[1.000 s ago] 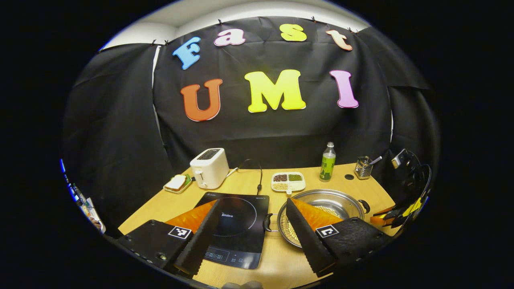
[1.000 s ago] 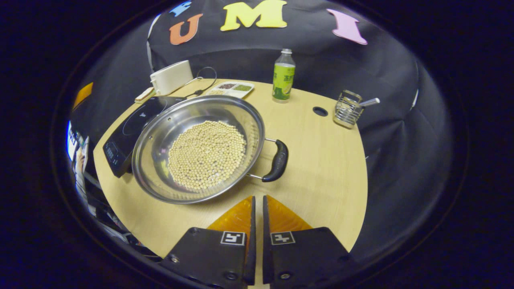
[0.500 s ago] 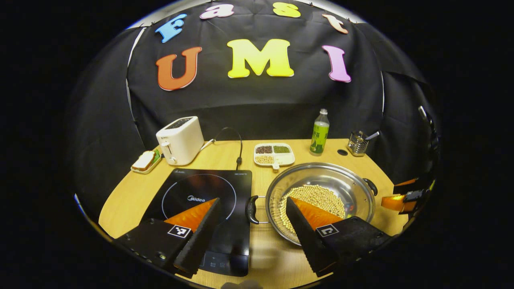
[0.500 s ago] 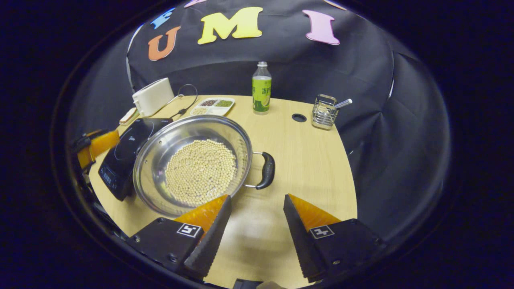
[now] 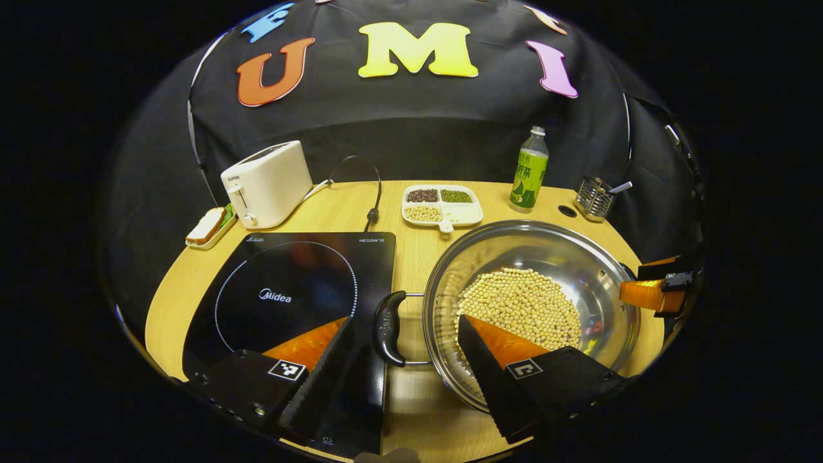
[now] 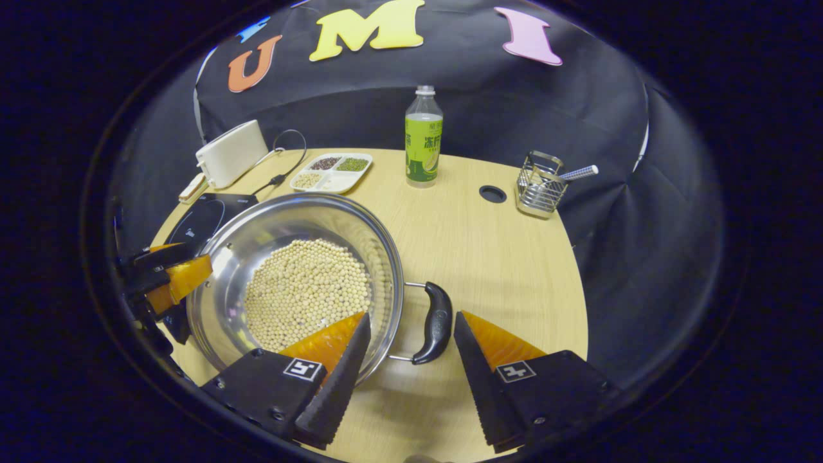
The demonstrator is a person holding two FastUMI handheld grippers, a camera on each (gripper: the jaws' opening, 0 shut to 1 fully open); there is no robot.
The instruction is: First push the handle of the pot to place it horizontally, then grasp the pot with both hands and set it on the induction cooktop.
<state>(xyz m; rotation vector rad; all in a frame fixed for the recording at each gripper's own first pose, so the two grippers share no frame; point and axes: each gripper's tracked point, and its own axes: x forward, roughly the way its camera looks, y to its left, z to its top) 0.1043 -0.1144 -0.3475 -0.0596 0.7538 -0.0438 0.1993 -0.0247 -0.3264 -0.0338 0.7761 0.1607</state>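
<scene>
A steel pot holding pale beans stands on the wooden table, just right of the black induction cooktop. Its black left handle lies between the fingers of my left gripper, which is open and not touching it. In the right gripper view the pot sits left of centre. Its black right handle lies inside my open right gripper, nearer the right finger. The right gripper hovers at the pot's far rim in the left gripper view. The left gripper appears beyond the pot.
At the back of the table stand a white toaster with a black cable, a sandwich plate, a divided dish of beans, a green bottle and a wire holder. A cable hole marks the tabletop.
The right gripper opened from shut and came up around the pot's right handle. The left gripper dropped and advanced until the left handle lay between its fingers. The pot stayed put.
</scene>
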